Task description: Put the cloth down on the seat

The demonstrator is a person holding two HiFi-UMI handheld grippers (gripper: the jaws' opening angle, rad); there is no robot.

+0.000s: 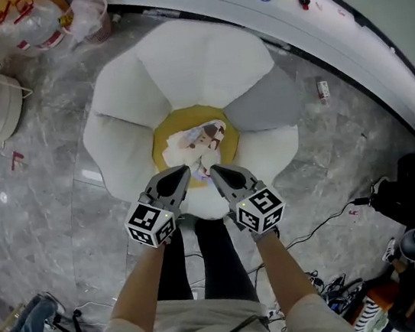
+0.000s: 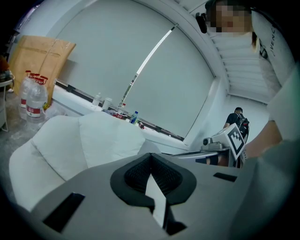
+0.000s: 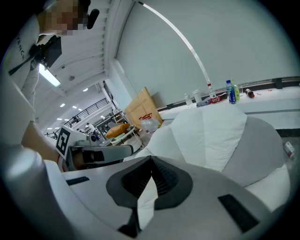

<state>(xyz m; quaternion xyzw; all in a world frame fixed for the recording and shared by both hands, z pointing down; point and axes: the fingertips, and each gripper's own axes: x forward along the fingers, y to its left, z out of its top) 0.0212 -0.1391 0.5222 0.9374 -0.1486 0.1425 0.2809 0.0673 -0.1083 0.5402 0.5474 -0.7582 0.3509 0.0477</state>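
Currently left gripper [image 1: 184,174] and right gripper [image 1: 214,171] each clench the cloth [image 1: 200,141], which spreads just beyond the fingertips over the flower-shaped seat [image 1: 201,69]. Lower both evenly, then release together.

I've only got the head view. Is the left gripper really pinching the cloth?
Observer: Yes. In the left gripper view, the left gripper has its jaws shut on a pale fold of the cloth.
Operator: And the other one?
Observer: Same. In its own view, the right gripper has its jaws shut on a fold too.
Operator: Anyone close to the seat?
Observer: The left gripper view shows a person in black standing in the background, well apart from the seat.
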